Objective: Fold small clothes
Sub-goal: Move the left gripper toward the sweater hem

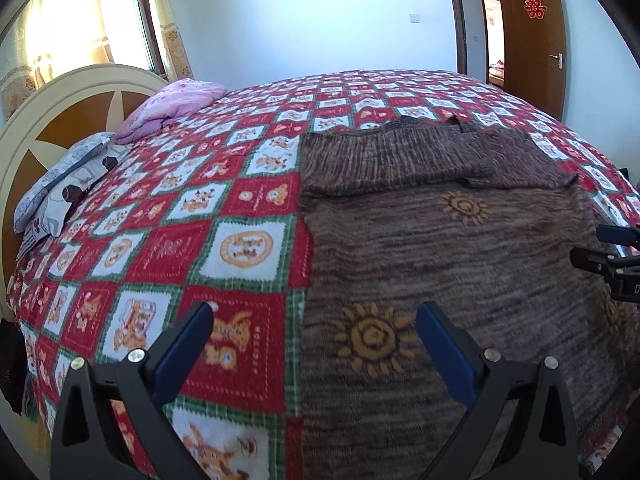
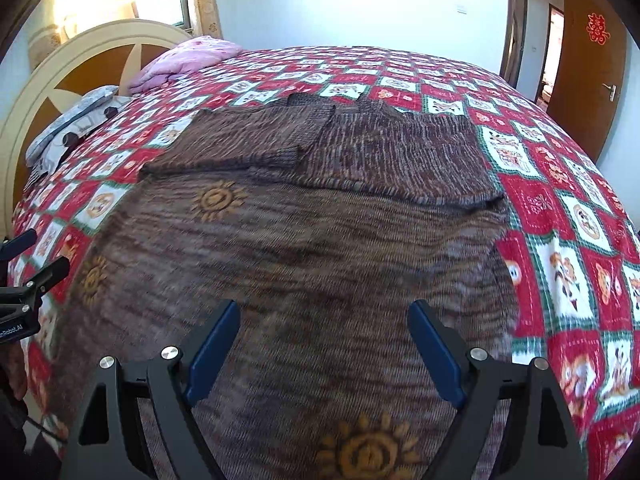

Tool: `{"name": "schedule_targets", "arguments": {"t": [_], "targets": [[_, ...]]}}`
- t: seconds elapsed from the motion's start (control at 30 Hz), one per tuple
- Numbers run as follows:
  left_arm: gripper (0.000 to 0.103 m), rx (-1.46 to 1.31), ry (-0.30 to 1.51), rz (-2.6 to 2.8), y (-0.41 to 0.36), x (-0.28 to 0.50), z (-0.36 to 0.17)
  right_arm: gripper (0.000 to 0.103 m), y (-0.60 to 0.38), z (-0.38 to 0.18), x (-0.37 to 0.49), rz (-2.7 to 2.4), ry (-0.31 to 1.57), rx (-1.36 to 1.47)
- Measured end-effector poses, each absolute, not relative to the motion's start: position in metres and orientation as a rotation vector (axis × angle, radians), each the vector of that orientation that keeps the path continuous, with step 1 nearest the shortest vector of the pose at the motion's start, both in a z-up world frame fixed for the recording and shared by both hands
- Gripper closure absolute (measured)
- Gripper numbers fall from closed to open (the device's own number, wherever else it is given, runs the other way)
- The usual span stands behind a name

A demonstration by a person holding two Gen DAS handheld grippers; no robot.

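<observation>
From the left wrist, the left gripper (image 1: 314, 338) hung spread and empty above the near left edge of the sweater (image 1: 440, 248), which lay flat on the bed's checked blanket (image 1: 192, 240), its far part already doubled over into a ribbed band. One finger stood over the blanket and the other over the knit, so a good next fold would, I judged, need the gripper brought squarely onto the hem and closed on both layers, not on the blanket beneath. The knit looked soft and fuzzy, brown in streaky rows with yellow sun motifs (image 1: 370, 338); the blanket was a nappy red, white and green patchwork of cartoon squares. From the right wrist, the right gripper (image 2: 324, 338) was likewise spread wide with nothing in it, over the near middle of the sweater (image 2: 320, 240). Both corners should lift level together, since such loose knit would probably sag and skew. A cream and tan headboard (image 2: 80, 60) curved behind.
</observation>
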State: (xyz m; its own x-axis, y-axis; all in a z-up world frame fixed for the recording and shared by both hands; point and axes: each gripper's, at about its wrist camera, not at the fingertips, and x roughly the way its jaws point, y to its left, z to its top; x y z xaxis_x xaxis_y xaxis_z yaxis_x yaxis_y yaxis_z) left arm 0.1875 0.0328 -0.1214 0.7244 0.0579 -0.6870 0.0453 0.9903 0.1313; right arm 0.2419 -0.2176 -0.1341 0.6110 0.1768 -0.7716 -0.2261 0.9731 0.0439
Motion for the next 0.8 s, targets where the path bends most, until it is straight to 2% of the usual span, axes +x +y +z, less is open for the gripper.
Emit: {"name": "schedule_targets", "arguments": {"t": [0.3,0.63,0.8], "targets": [[0.0,0.127,0.865,-0.016,0.035,0.151,-0.146,0.017,-0.221,-0.142,0.208,0.25,0.917,-0.088],[0.0,0.122,0.902,-0.038,0.039,0.115,-0.153,0.017,-0.242,-0.15,0.17,0.22,0.955,-0.097],[0.009,0.098,0.946,-0.063,0.045,0.098,-0.156,0.017,-0.258,-0.152,0.148,0.189,0.973,-0.102]]}}
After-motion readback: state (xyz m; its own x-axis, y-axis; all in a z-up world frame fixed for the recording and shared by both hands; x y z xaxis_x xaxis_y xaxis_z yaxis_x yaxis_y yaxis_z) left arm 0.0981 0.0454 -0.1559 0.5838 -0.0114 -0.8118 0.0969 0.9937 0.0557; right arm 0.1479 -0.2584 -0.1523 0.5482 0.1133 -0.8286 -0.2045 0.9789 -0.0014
